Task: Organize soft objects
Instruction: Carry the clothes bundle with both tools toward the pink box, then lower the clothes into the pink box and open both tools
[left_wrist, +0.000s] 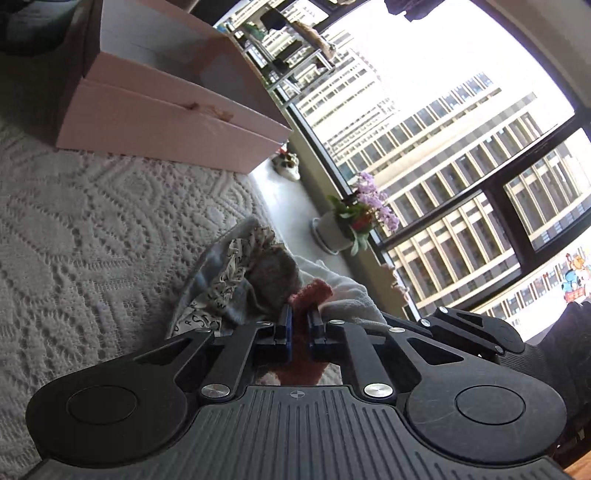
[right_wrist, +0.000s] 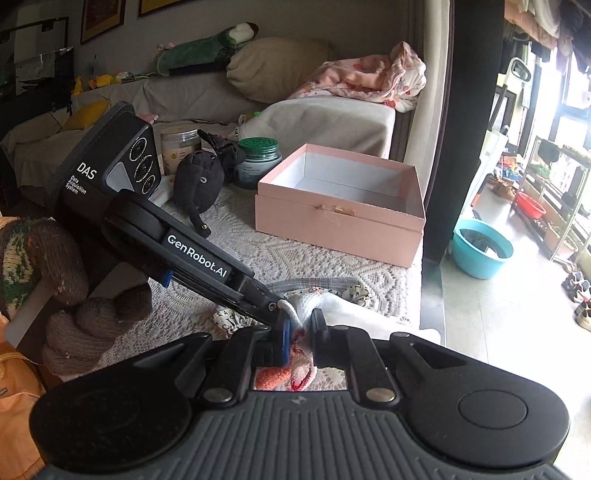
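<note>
I have both tools low and close together over the near edge of the bed. My left tool has its two blue-padded fingers drawn nearly together, pinching soft red-and-white fabric between the pads. My right tool is narrowed the same way, its fingers clamped on the white and red cloth. In the right wrist view the left tool's body slants down from the upper left, its tip meeting my right tool's fingertips. The person's left hand, in a brown knitted glove, grips its handle at near left.
</note>
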